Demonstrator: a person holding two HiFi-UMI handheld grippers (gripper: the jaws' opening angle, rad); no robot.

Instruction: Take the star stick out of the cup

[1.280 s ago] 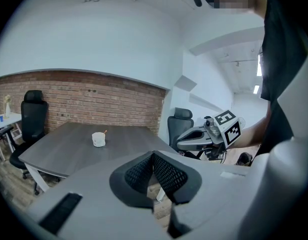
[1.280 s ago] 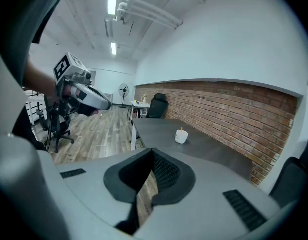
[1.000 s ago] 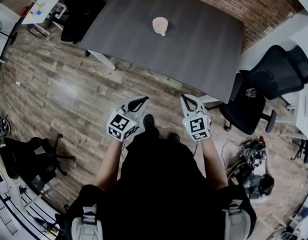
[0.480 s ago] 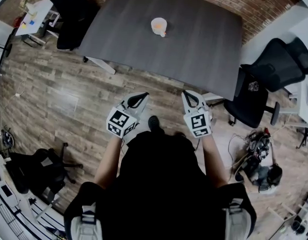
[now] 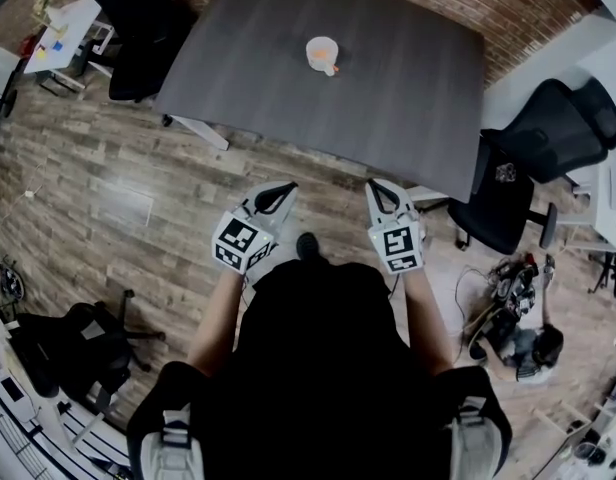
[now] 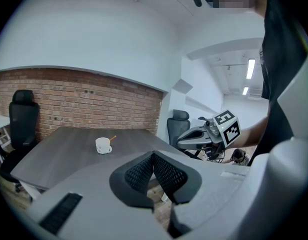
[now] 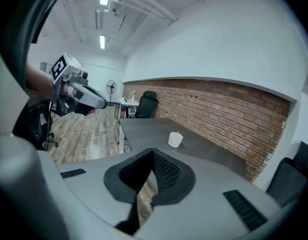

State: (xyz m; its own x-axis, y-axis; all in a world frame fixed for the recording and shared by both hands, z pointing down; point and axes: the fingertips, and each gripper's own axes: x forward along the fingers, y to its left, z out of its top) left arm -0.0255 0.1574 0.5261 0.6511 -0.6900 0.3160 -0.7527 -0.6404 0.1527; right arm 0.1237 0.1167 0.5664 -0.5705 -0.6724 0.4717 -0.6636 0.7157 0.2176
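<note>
Standing back from the dark table (image 5: 408, 98) on the wooden floor (image 5: 118, 188), a gripper in each hand, both held low before the body. Left gripper (image 5: 278, 196) near 7 o'clock of the table's near edge, right gripper (image 5: 381, 194) near 5 o'clock. Level with each other, apart, both pointing toward the table.

Left gripper view: jaws pressed together, ribbed pads (image 6: 140, 173) meeting at the tips, nothing caught between. Right gripper view: likewise closed, pads (image 7: 166, 171) tip to tip, nothing in the grip.

White cup (image 5: 321, 52) upright on the far middle of the table, at 12 o'clock from both grippers in the head view and well apart from them. From the left jaws, up at about 10 o'clock (image 6: 102, 145), with bare tabletop between. From the right jaws, up at about 1 o'clock (image 7: 175, 140), again well beyond the tips.

Star stick (image 6: 112, 138) in the cup, orange, poking out over the rim toward 1 o'clock in the left gripper view. Only an orange speck above the rim in the right gripper view. Too small to make out any star shape. Untouched by either gripper.

Brick wall (image 5: 508, 8) behind the table at 12 o'clock. Black office chair (image 5: 548, 138) off the table's 3 o'clock end, another dark chair (image 5: 138, 18) off its 10 o'clock corner.
</note>
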